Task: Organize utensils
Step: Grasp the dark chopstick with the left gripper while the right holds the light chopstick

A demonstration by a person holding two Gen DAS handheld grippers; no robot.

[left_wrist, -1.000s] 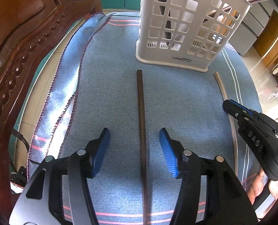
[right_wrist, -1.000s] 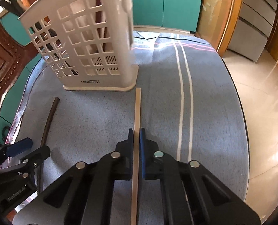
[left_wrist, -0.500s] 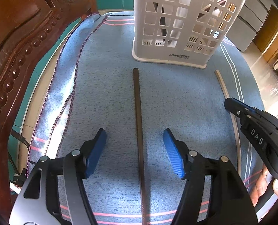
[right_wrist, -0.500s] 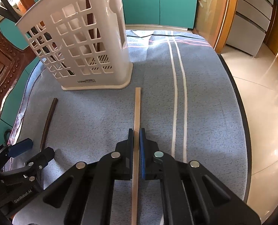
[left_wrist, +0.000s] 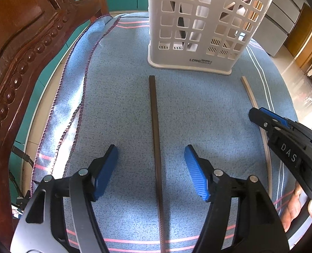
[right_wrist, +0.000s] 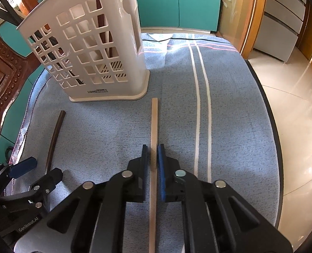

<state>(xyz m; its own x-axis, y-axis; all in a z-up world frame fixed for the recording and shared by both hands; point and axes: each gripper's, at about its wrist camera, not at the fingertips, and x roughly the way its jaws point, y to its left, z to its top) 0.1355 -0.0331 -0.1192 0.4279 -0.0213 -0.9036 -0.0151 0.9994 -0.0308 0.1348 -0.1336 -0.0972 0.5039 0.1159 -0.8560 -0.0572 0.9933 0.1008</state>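
A dark brown chopstick (left_wrist: 156, 130) lies on the blue cloth, running away from me between the wide-open fingers of my left gripper (left_wrist: 150, 168); neither pad touches it. It also shows in the right wrist view (right_wrist: 54, 135). A light wooden chopstick (right_wrist: 154, 130) lies on the cloth, and my right gripper (right_wrist: 153, 158) straddles it with jaws slightly parted; small gaps show beside the stick. The stick also shows in the left wrist view (left_wrist: 249, 90), as does the right gripper (left_wrist: 261, 116). A white perforated utensil holder (left_wrist: 200, 23) stands upright beyond both sticks.
A carved wooden chair back (left_wrist: 19, 48) rises at the left. The blue cloth (right_wrist: 229, 126) covers a round table whose edge drops to a tiled floor (right_wrist: 299, 105) on the right. Teal cabinets (right_wrist: 177, 2) stand behind.
My right gripper's jaws have parted slightly around the light chopstick. Both grippers have drawn back a little from the holder. The left gripper stays open over the dark chopstick.
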